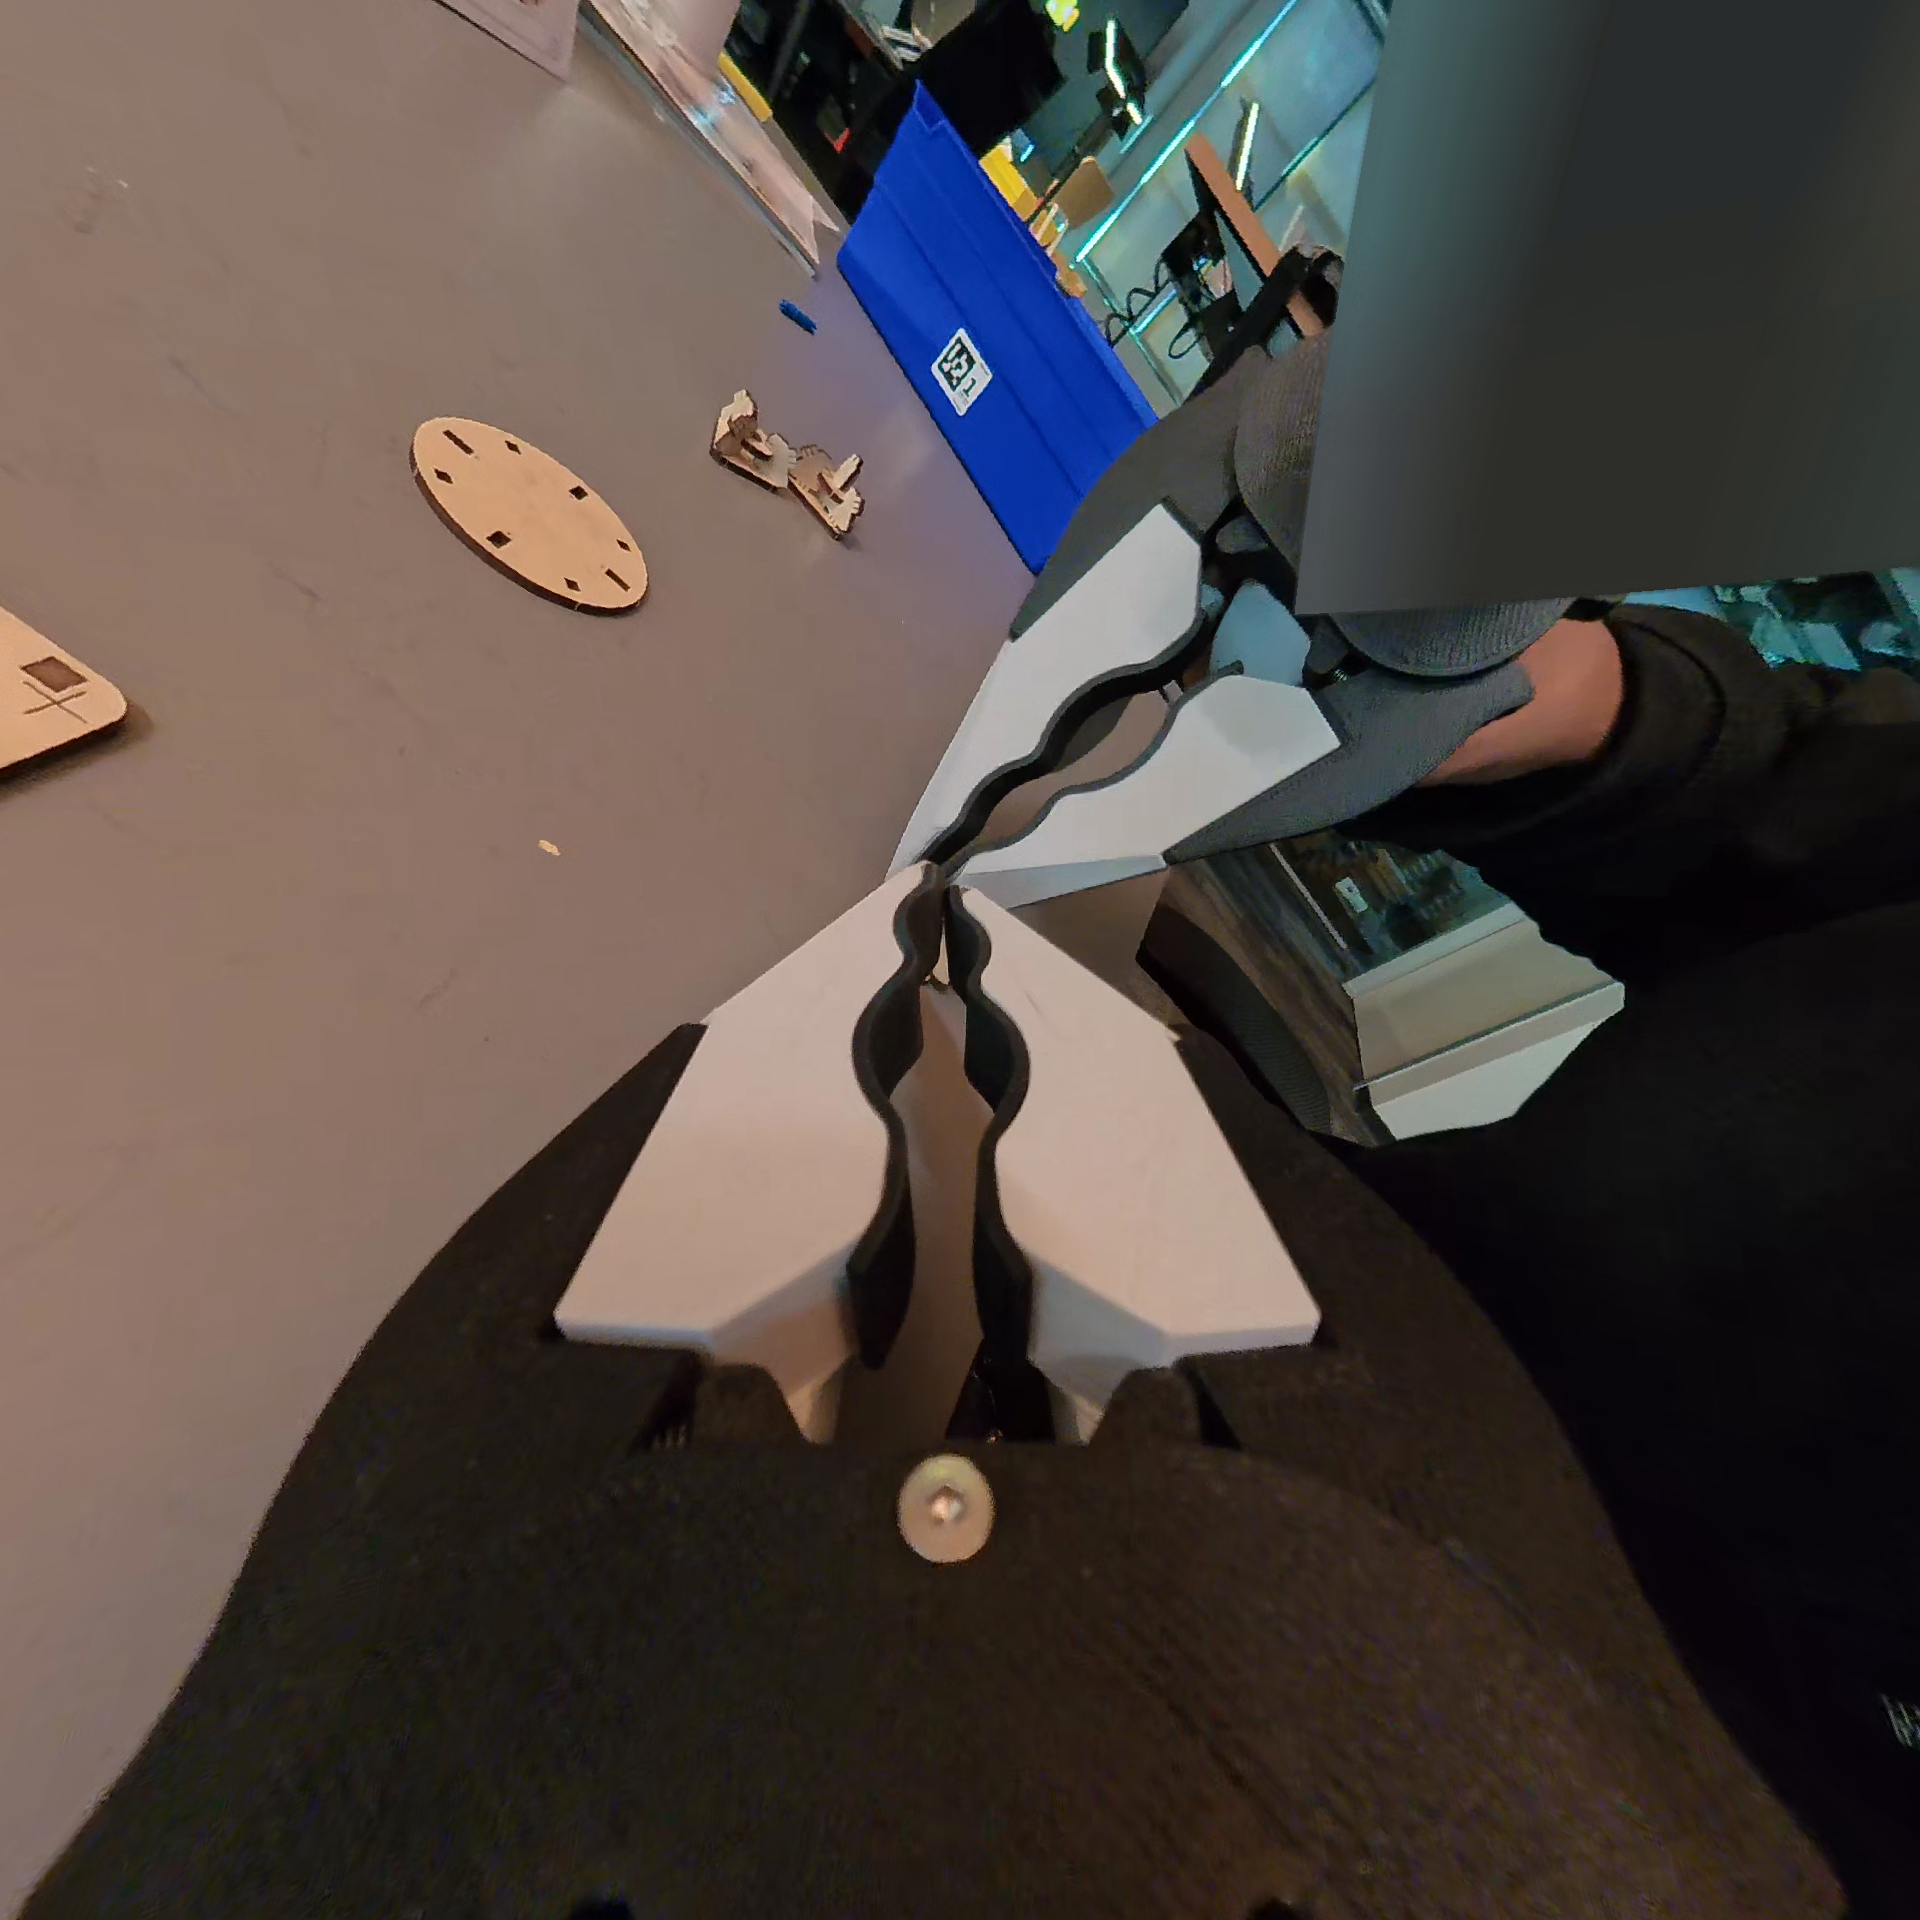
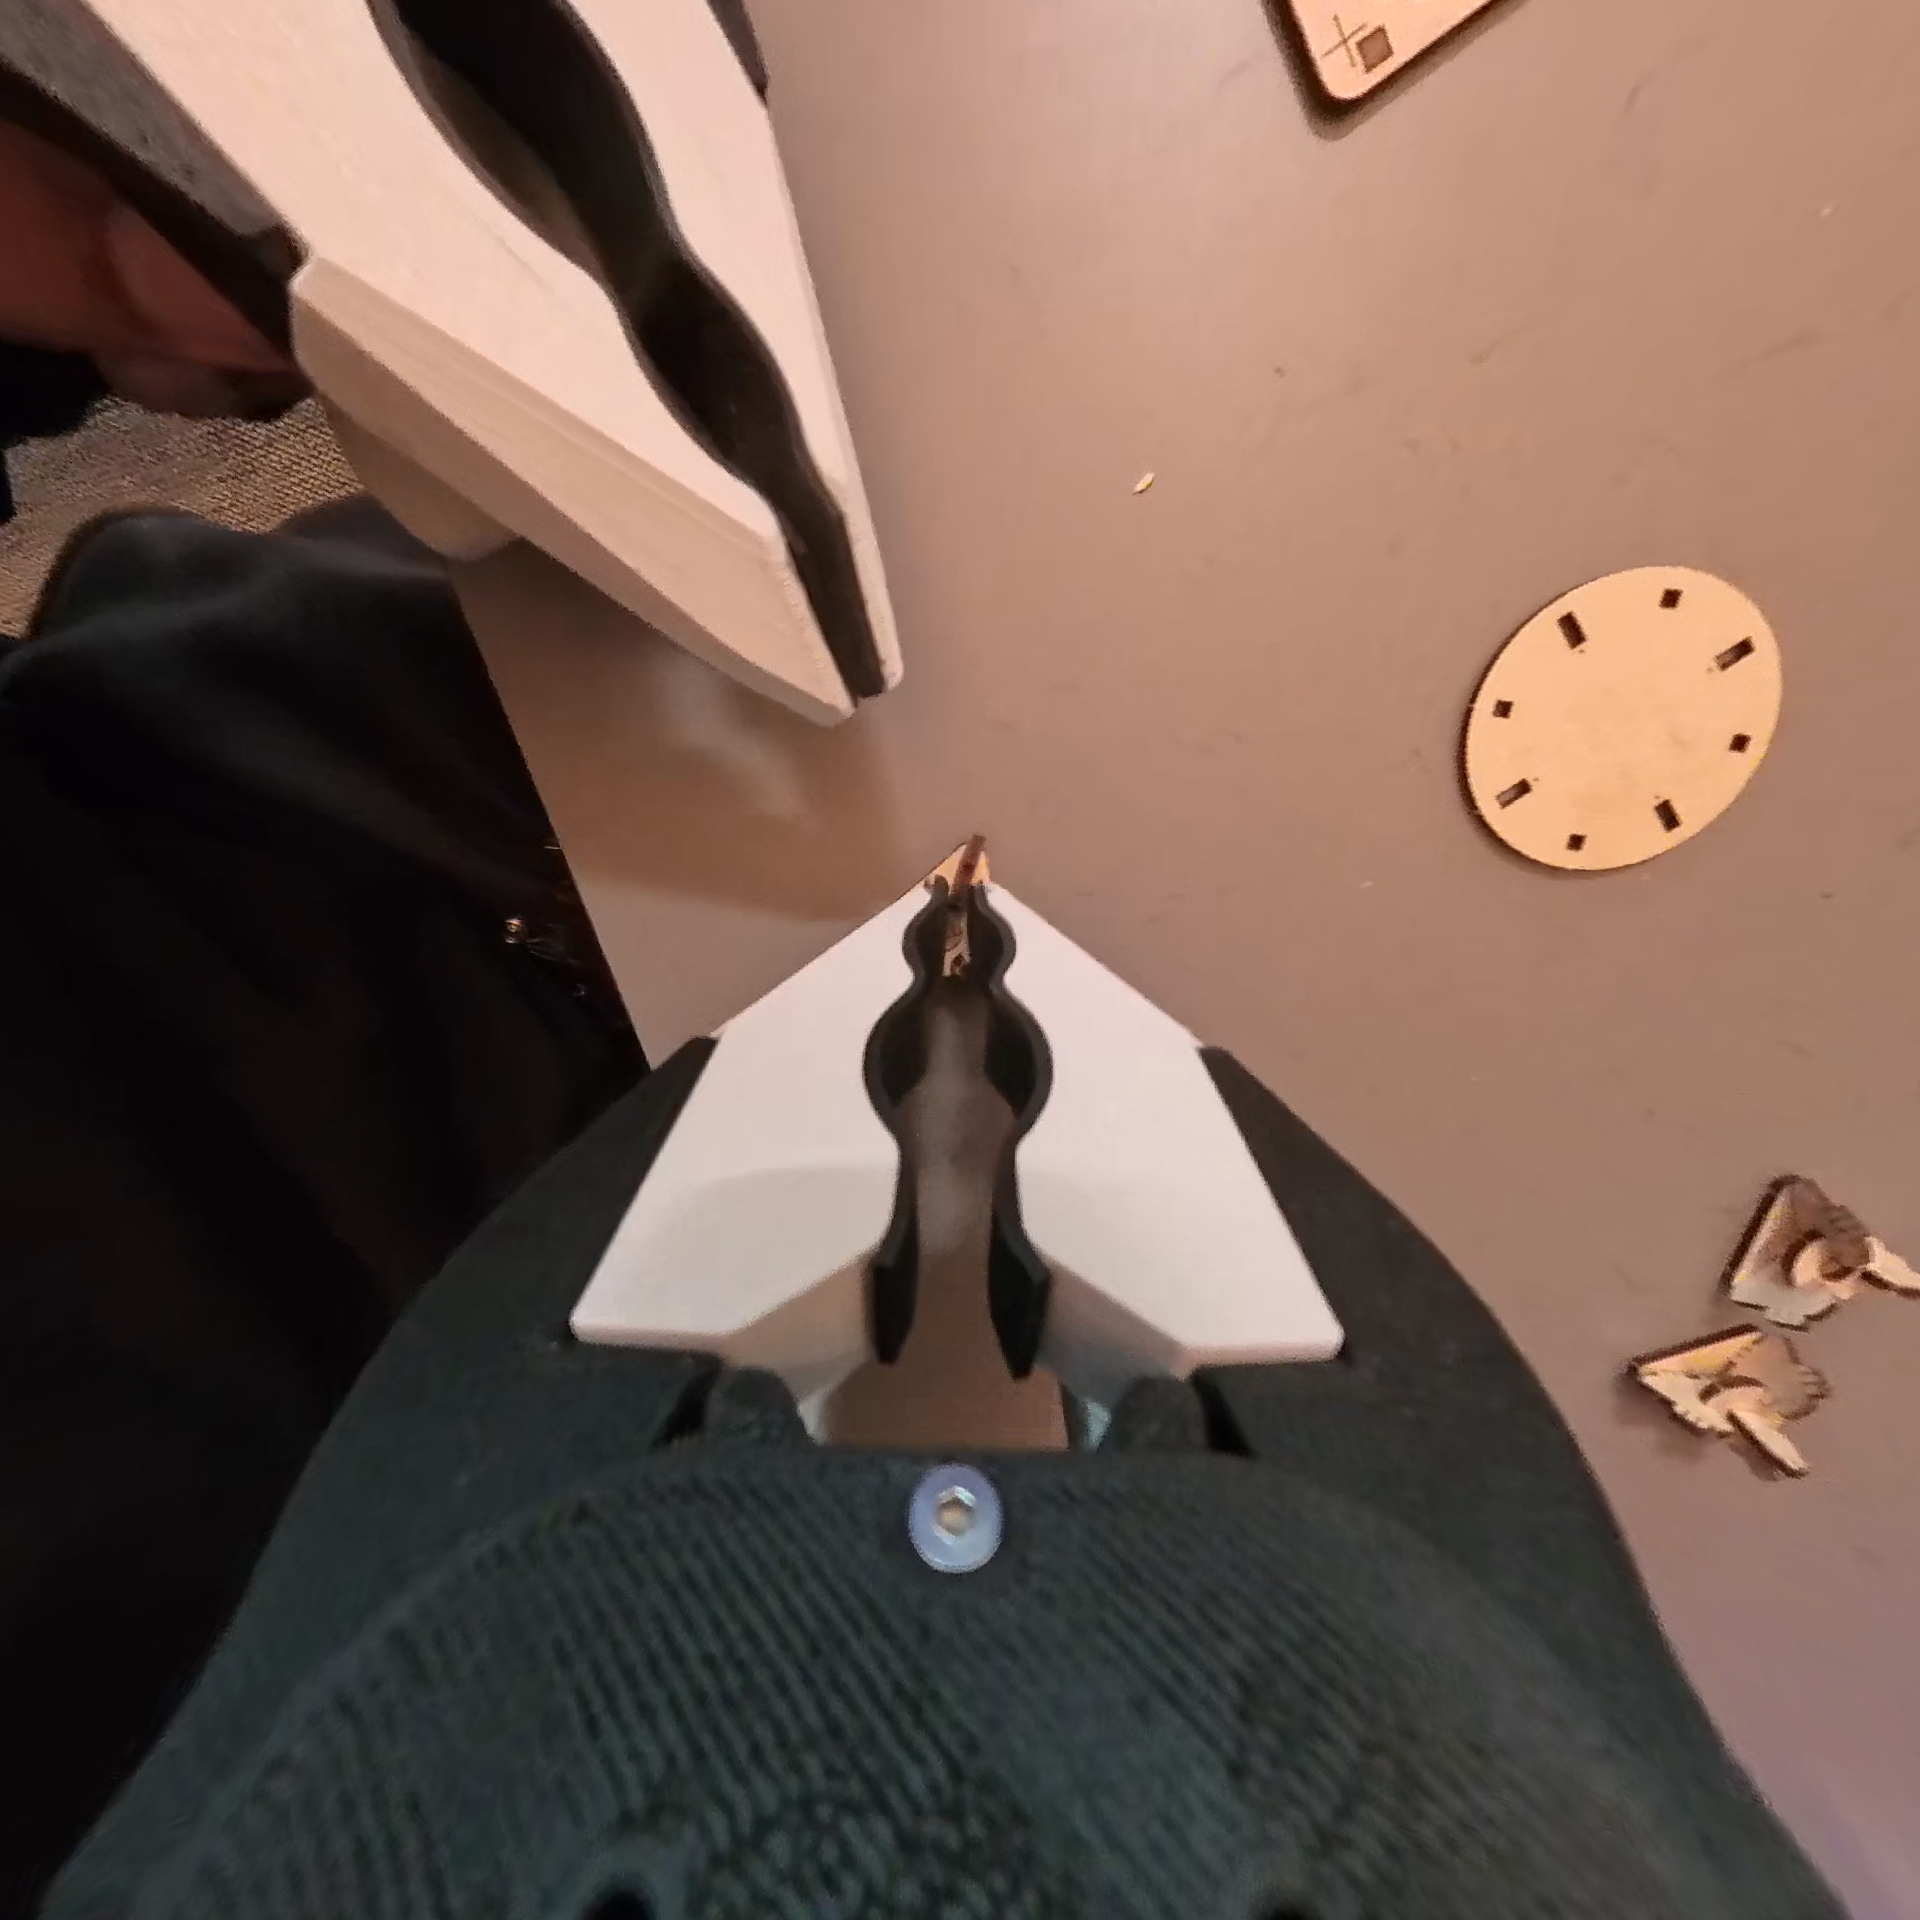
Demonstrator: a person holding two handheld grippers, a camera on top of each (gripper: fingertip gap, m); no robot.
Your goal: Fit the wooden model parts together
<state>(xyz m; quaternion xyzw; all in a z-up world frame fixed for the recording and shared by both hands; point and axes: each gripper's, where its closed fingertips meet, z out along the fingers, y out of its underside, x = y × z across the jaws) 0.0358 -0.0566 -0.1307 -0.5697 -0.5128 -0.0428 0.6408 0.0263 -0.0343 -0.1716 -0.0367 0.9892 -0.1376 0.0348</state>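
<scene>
Pinching a thin wooden piece (image 2: pixel 961 914) at its tips, right claw (image 2: pixel 961 904) clenched on it above the grey desk (image 2: pixel 1195 312), left claw (image 1: pixel 935 904) closed tip to tip just beside, grasping nothing clearly visible, round wooden disc (image 2: pixel 1621 717) and small wooden parts (image 2: pixel 1787 1247) lying apart.

Grey table (image 1: pixel 260 935) — round slotted wooden disc (image 1: pixel 528 515), small wooden pieces (image 1: pixel 790 465) (assembled), blue bin (image 1: pixel 987 332).

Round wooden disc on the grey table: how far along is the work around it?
Put together already: two small wooden assemblies lie beside the round slotted wooden disc. In hand: the right gripper has its jaws pinching a small thin wooden piece above the grey table; the left gripper is shut. Still open: every slot in the disc is empty.
</scene>
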